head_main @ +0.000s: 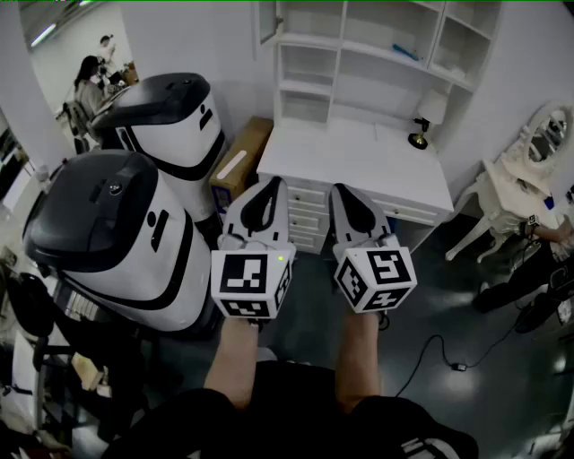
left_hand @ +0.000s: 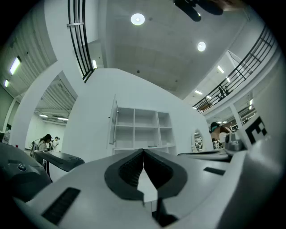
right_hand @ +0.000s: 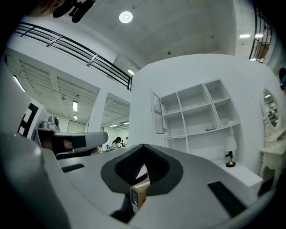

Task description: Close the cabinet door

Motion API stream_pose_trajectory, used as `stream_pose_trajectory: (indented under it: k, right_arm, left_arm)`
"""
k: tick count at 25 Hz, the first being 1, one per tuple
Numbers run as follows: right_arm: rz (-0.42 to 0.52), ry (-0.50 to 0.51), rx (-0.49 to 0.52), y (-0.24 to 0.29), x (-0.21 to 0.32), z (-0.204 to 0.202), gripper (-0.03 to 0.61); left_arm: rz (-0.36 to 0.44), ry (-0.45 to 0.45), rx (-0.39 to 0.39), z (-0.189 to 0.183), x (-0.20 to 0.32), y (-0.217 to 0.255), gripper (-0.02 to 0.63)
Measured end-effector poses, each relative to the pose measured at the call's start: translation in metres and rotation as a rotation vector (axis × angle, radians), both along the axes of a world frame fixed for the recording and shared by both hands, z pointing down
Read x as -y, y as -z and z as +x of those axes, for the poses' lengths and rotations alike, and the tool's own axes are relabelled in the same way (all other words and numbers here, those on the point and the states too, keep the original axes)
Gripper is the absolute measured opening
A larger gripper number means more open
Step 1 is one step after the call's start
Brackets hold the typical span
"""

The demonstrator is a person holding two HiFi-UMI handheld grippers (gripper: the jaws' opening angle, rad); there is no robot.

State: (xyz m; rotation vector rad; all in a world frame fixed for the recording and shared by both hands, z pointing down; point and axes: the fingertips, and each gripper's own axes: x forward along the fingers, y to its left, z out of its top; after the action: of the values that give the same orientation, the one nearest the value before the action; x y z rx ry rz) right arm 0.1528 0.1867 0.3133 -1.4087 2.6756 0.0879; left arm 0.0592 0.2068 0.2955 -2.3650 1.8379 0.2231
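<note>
Door (head_main: 266, 22): hangs swung out at the top left corner of the shelves (head_main: 359, 45), ahead of and above both grippers and well apart from them. The left gripper view shows it nearly edge-on, and the compartment behind it is uncovered.
Progress: judging by how things lie, nothing is done yet. The door is open and no gripper touches it. The whole approach is still to come, then a reach up to the door's free edge and a push until it lies flat against the shelves.
Left gripper (head_main: 274, 181): its jaws are pressed together with nothing between them. It is held level with its twin and aimed at the shelves, the door up and slightly left of its tips.
Right gripper (head_main: 340, 188): its jaws are closed and empty too, and it sits just beside the left gripper. The door is up and to the left of its tips.
Box (head_main: 240, 161): a cardboard box on the floor, ahead and left of the left gripper. It peeks through the gap under the right jaws but lies far beyond them and is not held.
Desk (head_main: 359, 161): lies straight ahead of and below both tips, under the shelves.
Lamp (head_main: 429, 115): stands on the desk, ahead and right of the right gripper.
Machines (head_main: 117, 233): two white-and-black units close on the left gripper's left. I judge they could crowd a leftward swing.
</note>
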Motion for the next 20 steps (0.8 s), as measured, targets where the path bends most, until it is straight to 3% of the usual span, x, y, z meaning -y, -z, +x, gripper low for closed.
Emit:
stream_pose_trajectory:
  k: [7, 15, 20]
  right_arm:
    - [-0.010, -0.028, -0.034, -0.011, -0.001, -0.006, 0.018]
    - [-0.055, 0.033, -0.044, -0.041, 0.015, -0.040, 0.018]
    - [-0.080, -0.020, -0.048, -0.058, 0.038, -0.043, 0.018]
  left_arm:
    - [-0.025, 0.012, -0.022, -0.010, -0.010, -0.009, 0.013]
    - [-0.081, 0.089, -0.055, -0.050, 0.008, -0.042, 0.012]
    - [-0.107, 0.098, -0.092, -0.070, 0.027, -0.061, 0.012]
